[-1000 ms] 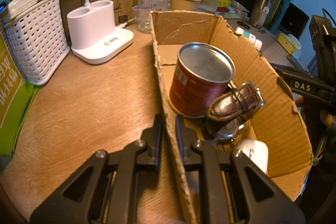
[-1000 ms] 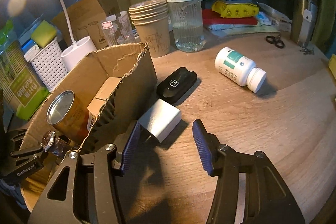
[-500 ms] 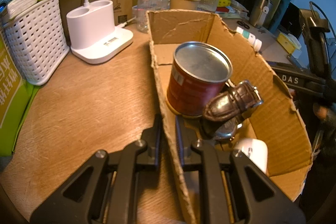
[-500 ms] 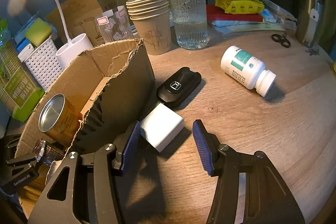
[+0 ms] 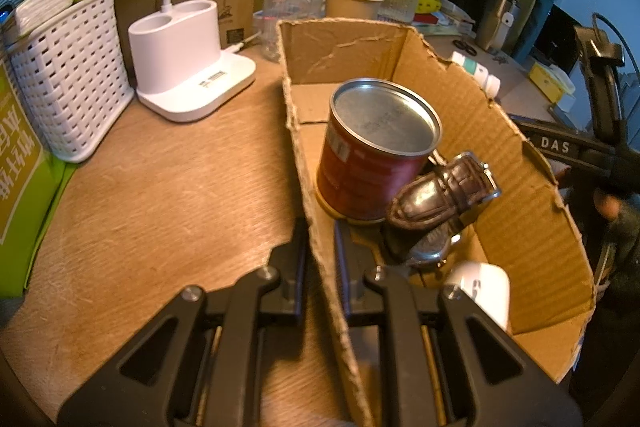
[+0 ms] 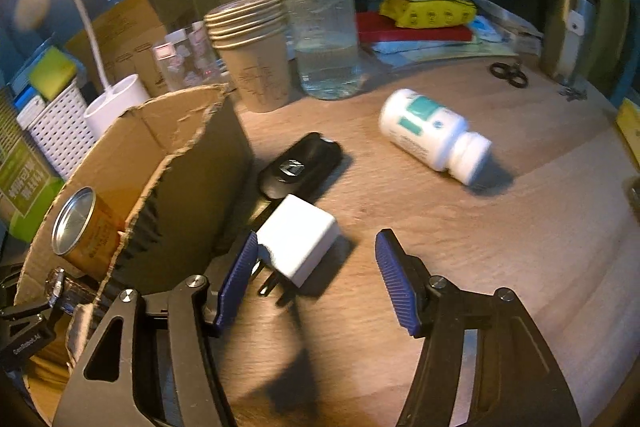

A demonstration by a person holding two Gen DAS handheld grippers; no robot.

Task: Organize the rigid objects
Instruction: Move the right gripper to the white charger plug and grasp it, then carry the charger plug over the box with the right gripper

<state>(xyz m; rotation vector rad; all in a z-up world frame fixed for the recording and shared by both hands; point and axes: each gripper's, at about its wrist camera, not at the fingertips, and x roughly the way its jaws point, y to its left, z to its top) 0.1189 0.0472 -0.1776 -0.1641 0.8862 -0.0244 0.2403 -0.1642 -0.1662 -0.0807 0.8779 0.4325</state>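
Observation:
My left gripper (image 5: 320,243) is shut on the left wall of the torn cardboard box (image 5: 532,239). Inside the box stand a red can (image 5: 372,171), a brown leather watch (image 5: 440,195) leaning on it, and a white rounded object (image 5: 484,287). Right of the box, my right gripper (image 6: 316,247) hangs low over the table, its jaws opening. A white charger plug (image 6: 298,239) lies between the blue pads, beside the left one and clear of the right one. Beyond it lie a black car key (image 6: 300,167) and a white pill bottle (image 6: 432,135) on its side.
A water bottle (image 6: 320,11) and stacked paper cups (image 6: 256,67) stand behind the box. A white lamp base (image 5: 188,59) and a white basket (image 5: 68,67) sit left of it. Scissors (image 6: 510,75) and a steel cup (image 6: 568,31) are at the far right.
The right gripper's jaws have spread wider and come closer around the charger plug. The box has shifted slightly in the left wrist view. The left gripper's pinch on the wall is unchanged.

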